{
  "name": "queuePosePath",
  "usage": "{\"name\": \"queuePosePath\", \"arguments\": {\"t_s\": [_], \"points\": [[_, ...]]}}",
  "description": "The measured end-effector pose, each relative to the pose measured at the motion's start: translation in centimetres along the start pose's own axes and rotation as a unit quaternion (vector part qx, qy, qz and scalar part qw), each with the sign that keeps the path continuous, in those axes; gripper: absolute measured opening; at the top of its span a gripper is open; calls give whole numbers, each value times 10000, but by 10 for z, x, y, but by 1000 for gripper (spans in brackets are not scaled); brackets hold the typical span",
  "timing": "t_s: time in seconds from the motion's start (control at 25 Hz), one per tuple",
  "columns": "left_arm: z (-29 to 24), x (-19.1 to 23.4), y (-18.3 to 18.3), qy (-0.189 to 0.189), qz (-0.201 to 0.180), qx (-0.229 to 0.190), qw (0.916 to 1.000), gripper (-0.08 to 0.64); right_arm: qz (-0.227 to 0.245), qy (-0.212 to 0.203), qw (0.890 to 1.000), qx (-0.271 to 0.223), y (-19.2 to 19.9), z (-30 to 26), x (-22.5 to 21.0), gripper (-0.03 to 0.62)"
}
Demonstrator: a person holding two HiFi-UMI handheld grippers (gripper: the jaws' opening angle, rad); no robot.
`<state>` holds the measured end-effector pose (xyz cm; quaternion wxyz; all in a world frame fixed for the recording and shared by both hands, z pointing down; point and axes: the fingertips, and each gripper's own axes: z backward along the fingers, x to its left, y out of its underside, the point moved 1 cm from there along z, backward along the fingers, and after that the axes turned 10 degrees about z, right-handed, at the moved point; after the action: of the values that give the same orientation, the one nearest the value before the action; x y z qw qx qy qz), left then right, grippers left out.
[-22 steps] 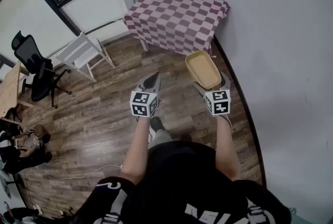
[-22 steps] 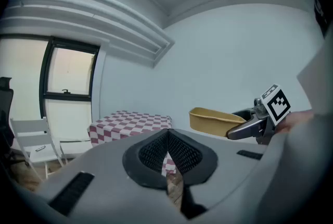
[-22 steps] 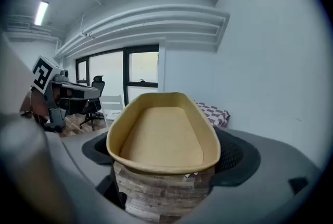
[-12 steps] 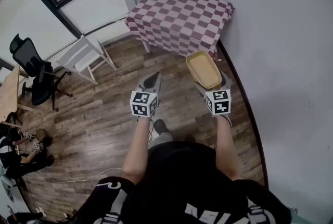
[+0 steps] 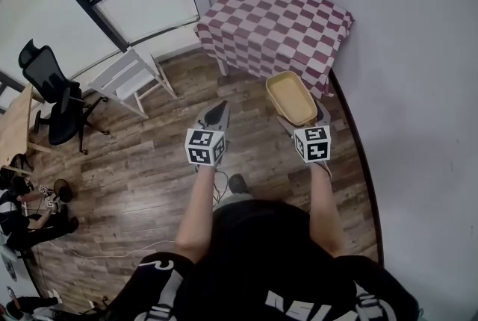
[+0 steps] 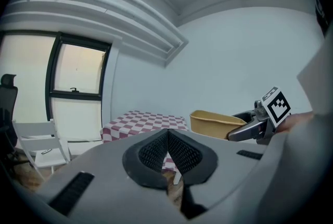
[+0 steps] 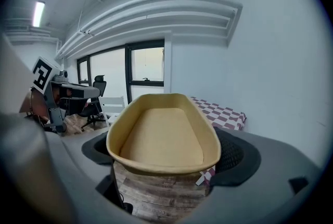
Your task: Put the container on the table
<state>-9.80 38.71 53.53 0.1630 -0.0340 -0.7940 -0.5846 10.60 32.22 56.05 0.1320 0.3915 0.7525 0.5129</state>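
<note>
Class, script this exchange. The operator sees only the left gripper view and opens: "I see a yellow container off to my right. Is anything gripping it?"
Observer: Yes. In the right gripper view the right tongs are closed on the container, with a pad against each side.
Operator: Is anything inside it?
Observer: No, its inside is bare.
Operator: Is it above the table yet?
Observer: Not yet. The head view shows it short of the checked table, with wooden floor beneath it.
</note>
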Motion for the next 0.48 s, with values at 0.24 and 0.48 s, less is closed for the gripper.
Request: {"name": "queuePosePath", "arguments": {"t_s": [0.24,0.48], "points": [[6,30,-5,-72,61,-42,9999,26,12,-100,9999,64,-10,-22,21,555],[15,58,-4,-80,65,-20,9999,26,34,-152,9999,71,-18,-43,45,555]]}}
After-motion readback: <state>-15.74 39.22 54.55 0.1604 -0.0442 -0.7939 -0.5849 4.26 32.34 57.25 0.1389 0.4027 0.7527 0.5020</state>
